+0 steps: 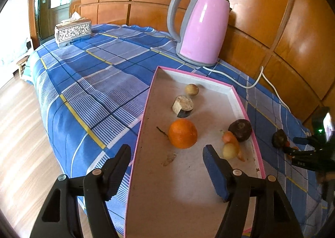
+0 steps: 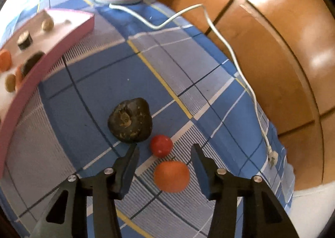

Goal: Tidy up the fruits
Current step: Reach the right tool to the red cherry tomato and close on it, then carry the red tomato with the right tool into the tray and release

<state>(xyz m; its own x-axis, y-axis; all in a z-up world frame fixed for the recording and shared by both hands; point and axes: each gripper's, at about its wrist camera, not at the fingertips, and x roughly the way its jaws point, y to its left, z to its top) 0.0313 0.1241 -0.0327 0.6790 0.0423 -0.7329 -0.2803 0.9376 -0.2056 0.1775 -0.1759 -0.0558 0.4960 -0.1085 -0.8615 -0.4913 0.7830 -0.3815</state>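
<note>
My right gripper is spread with nothing pinched; the round orange fruit sits between its fingers, untouched as far as I can see, on the blue plaid cloth over the bench. Just past it there's a small red fruit, then a lumpy dark fruit near the left finger. My left gripper is spread and empty over the pink-rimmed cardboard tray, with a bright orange just ahead. A white cord and pink kettle sit behind.

Bare cloth left of tray; kettle blocks behind.
</note>
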